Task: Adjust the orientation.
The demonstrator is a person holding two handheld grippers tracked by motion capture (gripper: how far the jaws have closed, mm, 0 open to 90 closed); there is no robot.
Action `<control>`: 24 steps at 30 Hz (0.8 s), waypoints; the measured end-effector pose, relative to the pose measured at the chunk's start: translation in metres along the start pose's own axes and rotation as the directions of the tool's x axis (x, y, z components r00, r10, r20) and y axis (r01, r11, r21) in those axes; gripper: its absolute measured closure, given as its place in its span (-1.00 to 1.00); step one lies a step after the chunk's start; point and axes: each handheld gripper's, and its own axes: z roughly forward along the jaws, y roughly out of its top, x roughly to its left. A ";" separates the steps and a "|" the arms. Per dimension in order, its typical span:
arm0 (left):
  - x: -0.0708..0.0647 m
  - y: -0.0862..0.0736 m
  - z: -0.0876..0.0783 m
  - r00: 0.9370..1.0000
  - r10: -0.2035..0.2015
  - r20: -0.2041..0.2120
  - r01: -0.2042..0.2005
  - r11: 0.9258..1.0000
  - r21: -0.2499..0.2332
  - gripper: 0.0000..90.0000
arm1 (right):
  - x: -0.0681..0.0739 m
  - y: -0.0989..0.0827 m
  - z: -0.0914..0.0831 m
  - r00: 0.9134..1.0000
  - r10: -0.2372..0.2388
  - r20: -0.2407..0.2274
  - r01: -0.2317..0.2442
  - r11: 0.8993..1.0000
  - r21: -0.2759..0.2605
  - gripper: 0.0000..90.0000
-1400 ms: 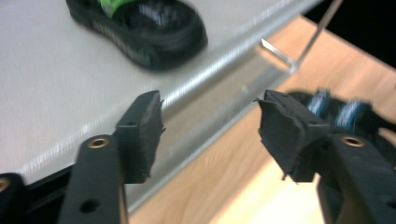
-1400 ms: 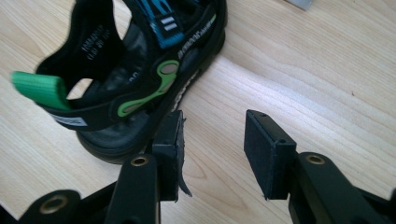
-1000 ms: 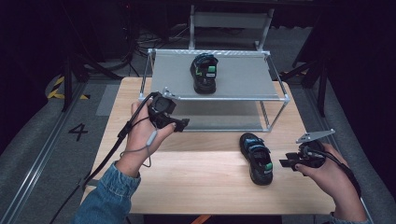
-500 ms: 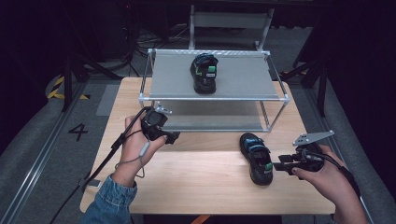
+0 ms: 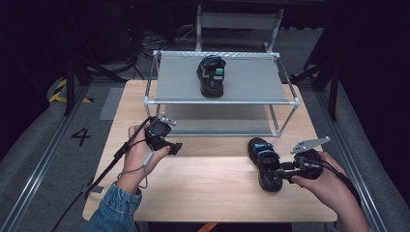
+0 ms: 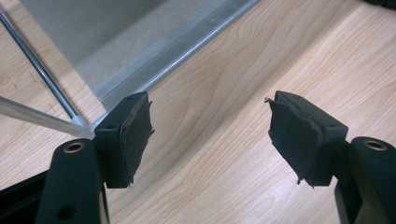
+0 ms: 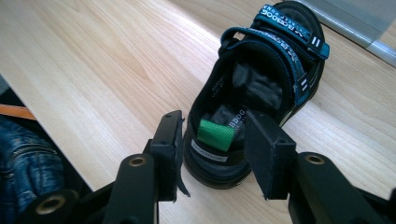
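The sandal's heel sits between the right hand-held gripper's parted jaws.

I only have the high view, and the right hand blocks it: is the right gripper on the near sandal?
Observer: In the right gripper view, the right gripper has its jaws open either side of the sandal heel. I see no squeeze.
Operator: And the left one?
Observer: The left gripper is open with nothing between its jaws, above the table by the rack lower corner.
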 end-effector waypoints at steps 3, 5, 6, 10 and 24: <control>0.000 -0.001 0.002 1.000 0.003 0.006 -0.003 1.000 0.009 -0.33 | -0.001 0.002 0.003 1.000 -0.008 0.007 0.008 1.000 -0.017 0.29; 0.000 -0.002 0.003 1.000 0.010 0.001 -0.010 1.000 0.021 -0.33 | -0.002 0.003 0.004 1.000 -0.009 0.017 0.009 1.000 -0.015 0.27; 0.000 -0.002 0.004 1.000 0.010 -0.001 -0.010 1.000 0.021 -0.34 | -0.003 0.003 0.006 1.000 -0.011 0.029 0.011 1.000 -0.024 0.25; 0.002 -0.005 0.004 1.000 0.015 -0.005 -0.015 0.999 0.029 -0.34 | -0.011 0.005 0.012 0.999 0.003 0.035 -0.001 0.999 -0.044 0.20; 0.009 -0.027 -0.001 0.999 -0.020 -0.025 0.021 0.998 0.057 -0.35 | -0.032 0.021 0.047 0.991 -0.052 0.126 0.056 0.998 -0.022 0.13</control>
